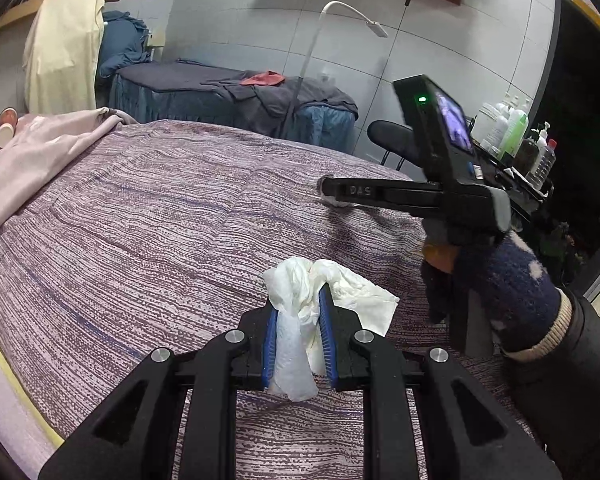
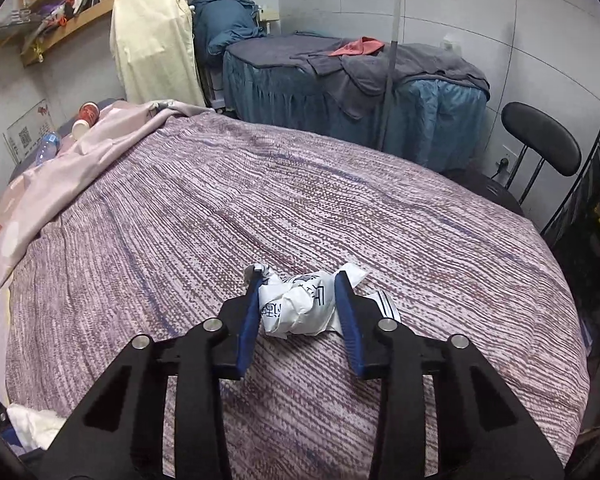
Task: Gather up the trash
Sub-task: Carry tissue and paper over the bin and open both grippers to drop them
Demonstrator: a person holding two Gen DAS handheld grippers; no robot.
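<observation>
In the left wrist view the left gripper (image 1: 300, 322) sits at lower centre of the frame, clenched on a crumpled white tissue (image 1: 300, 312) whose folds spill out above and below the blue pads (image 1: 271, 340); that piece of trash is already in hand. At right of the same frame the right gripper (image 1: 330, 192) reaches across the striped bedspread (image 1: 140, 220), carried by a gloved hand (image 1: 500, 280), its tips down on something pale on the cloth. The right wrist view shows what that is: a crumpled printed wrapper (image 2: 296, 306) lies on the bedspread at lower centre, between the two blue pads (image 2: 246, 320), which appear to press against its sides, so the claw looks to be grasping the wrapper while it rests on the cloth. The step in hand, as I judge it, is the pickup of this second piece. The next move calls for a firm enough squeeze that the light, springy paper does not slip out, then a clean lift off the fabric without snagging it, and after that both pieces need carrying to a bin, which neither frame shows. A red paper cup (image 2: 86, 116) and a plastic bottle (image 2: 48, 146) lie on a pink sheet (image 2: 80, 168) at upper left, likely further trash.
</observation>
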